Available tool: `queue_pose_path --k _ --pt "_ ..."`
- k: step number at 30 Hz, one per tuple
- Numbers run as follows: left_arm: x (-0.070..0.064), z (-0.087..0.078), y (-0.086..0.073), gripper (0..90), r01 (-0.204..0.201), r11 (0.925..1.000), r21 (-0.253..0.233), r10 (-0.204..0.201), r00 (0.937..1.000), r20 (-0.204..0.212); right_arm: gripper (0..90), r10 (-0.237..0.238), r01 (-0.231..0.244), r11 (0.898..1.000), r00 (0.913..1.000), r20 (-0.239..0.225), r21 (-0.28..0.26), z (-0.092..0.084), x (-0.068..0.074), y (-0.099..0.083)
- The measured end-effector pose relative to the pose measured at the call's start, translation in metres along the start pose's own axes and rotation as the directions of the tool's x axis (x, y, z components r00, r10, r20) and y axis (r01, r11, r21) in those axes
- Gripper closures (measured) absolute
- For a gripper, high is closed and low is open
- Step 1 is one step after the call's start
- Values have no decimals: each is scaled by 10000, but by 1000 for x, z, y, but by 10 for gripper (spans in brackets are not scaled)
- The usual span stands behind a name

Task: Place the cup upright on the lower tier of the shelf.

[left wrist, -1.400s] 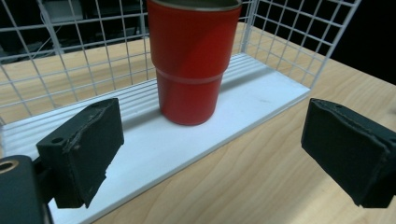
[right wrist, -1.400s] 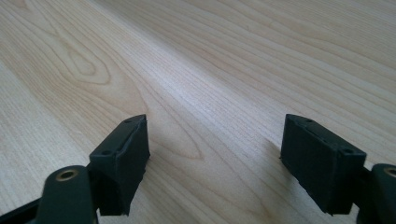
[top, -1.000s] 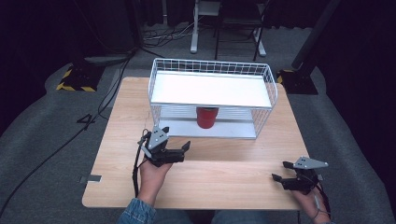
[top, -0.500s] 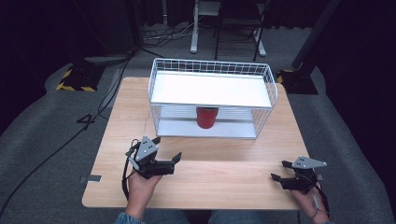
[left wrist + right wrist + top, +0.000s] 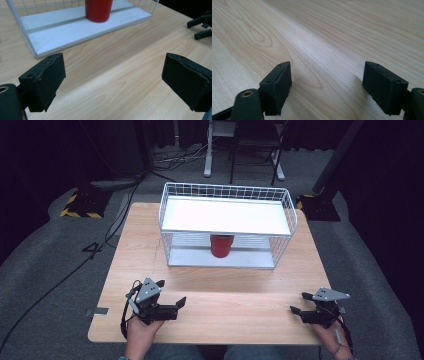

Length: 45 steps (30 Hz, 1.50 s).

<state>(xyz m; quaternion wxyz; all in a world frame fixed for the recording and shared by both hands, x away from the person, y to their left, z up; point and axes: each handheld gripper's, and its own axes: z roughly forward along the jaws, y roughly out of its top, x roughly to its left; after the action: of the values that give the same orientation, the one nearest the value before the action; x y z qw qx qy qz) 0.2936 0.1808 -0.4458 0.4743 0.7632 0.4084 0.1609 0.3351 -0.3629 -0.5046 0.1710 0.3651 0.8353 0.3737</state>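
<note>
The red cup [image 5: 221, 245] stands up straight on the bottom shelf of the white wire rack [image 5: 227, 195], far across the table [image 5: 280, 290]. The left gripper [image 5: 172, 306] is nearer to it, jaws wide apart, holding nothing. The right gripper [image 5: 298, 311] is farther off, also spread wide with nothing inside

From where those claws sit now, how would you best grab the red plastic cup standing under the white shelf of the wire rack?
Probably the red plastic cup's side wall, level from the wire rack's open front: it stands upright, the white shelf roofs it, and mesh closes the ends. The open left gripper is nearer.
</note>
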Motion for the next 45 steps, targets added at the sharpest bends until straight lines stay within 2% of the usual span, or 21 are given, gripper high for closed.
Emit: queue_pose_path --k 3,8,14,16,18,25,28,30,38,39,40,41,43,45 --pt "1 -1 -7 55 -84 9996 277 88 9999 -130 235 30 -30 10000 10000 -8 -3 0 0 0" --pt "5 1 -15 55 15 9984 556 -11 10000 -64 235 -4 4 10000 10000 3 0 0 0 0" --pt "11 7 -26 55 -25 9925 1221 42 9999 -143 236 -18 18 10000 10000 25 -7 0 0 0" --pt "11 8 -27 56 -37 9915 1297 59 9998 -164 235 -31 31 10000 10000 31 -15 0 0 0" --pt "13 11 -30 55 -116 9879 1550 152 9996 -222 235 -19 19 10000 10000 30 -9 0 0 0" --pt "15 17 -36 55 -137 9799 1992 177 9997 -182 235 -17 17 10000 10000 27 -6 0 0 0" --pt "16 20 -39 55 -177 9723 2331 235 9995 -221 235 -28 28 10000 10000 33 -11 0 0 0" --pt "16 21 -40 55 -196 9712 2374 266 9993 -266 235 -41 41 10000 10000 42 -18 0 0 0" --pt "15 28 -43 55 -442 9528 3004 592 9974 -411 236 -47 48 10000 10000 53 -25 0 1 0" --pt "14 30 -44 55 -314 9516 3057 486 9976 -488 236 -47 48 10000 10000 53 -25 0 1 0" --pt "14 33 -46 47 -470 9494 3106 691 9958 -606 236 -53 54 10000 10000 41 -32 0 1 0" --pt "13 34 -47 43 -699 9489 3076 956 9930 -692 235 -43 44 10000 10000 49 -24 0 1 0" --pt "13 35 -49 41 -777 9512 2986 1052 9915 -770 236 -43 43 10000 10000 54 -24 0 1 0" --pt "13 35 -48 26 -727 9499 3038 999 9922 -747 236 -49 49 10000 10000 47 -27 0 1 0"
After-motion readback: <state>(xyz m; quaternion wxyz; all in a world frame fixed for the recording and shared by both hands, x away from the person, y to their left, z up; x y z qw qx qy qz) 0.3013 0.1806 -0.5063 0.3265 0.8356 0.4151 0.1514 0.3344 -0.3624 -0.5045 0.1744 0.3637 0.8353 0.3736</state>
